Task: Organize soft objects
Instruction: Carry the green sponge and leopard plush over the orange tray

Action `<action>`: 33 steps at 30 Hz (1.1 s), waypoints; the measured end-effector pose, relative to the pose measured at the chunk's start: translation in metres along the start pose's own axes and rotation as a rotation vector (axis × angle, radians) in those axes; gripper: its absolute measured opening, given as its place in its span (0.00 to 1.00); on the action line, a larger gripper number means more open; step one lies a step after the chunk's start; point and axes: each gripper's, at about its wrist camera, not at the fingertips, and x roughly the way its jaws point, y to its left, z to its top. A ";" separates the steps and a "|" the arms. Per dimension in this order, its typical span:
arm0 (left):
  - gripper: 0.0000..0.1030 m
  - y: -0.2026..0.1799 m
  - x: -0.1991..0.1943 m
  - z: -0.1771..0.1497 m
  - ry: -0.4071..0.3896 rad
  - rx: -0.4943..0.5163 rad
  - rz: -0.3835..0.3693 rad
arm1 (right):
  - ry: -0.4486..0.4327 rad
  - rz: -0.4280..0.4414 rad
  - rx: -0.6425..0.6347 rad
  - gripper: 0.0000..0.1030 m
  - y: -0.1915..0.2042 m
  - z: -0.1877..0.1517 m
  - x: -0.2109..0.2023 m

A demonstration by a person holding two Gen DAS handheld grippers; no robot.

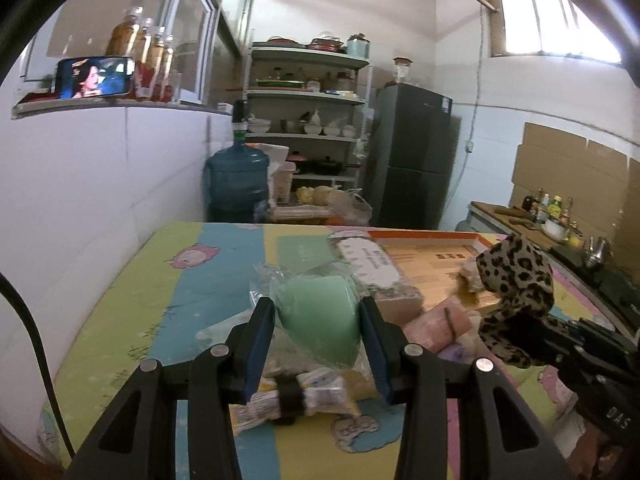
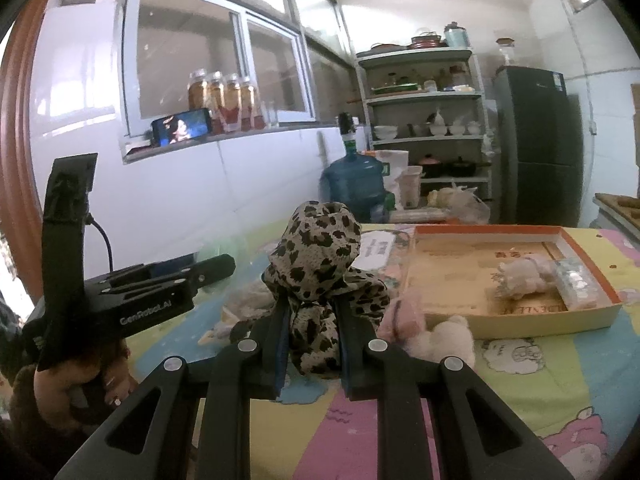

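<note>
My left gripper [image 1: 318, 312] is shut on a pale green sponge in clear wrap [image 1: 320, 316], held above the table. My right gripper [image 2: 312, 312] is shut on a leopard-print cloth [image 2: 320, 256], which stands up between the fingers; the cloth also shows at the right of the left wrist view [image 1: 516, 276]. An orange-rimmed cardboard tray [image 2: 580, 252] lies on the table to the right and holds a pink plush piece [image 2: 520, 276] and a clear packet [image 2: 576, 280]. Pink and cream plush items [image 2: 432, 332] lie in front of the tray. A wrapped bundle [image 1: 288, 398] lies under the left gripper.
The table has a colourful cartoon cloth [image 1: 132, 292]. A flat packet with a white label [image 1: 368, 260] lies by the tray. A blue water jug [image 1: 238, 180], shelves [image 1: 308, 120] and a dark fridge [image 1: 416, 156] stand behind. A white wall runs along the left.
</note>
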 end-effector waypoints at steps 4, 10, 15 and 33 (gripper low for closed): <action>0.43 -0.019 0.005 0.005 0.001 0.016 -0.042 | -0.012 -0.030 0.018 0.20 -0.014 0.001 -0.007; 0.43 -0.046 0.018 0.013 0.009 0.043 -0.105 | -0.032 -0.080 0.041 0.20 -0.039 0.005 -0.017; 0.43 -0.070 0.033 0.017 0.021 0.058 -0.154 | -0.046 -0.124 0.054 0.20 -0.061 0.007 -0.024; 0.43 -0.126 0.083 0.058 0.043 0.067 -0.273 | -0.074 -0.241 0.065 0.20 -0.135 0.032 -0.033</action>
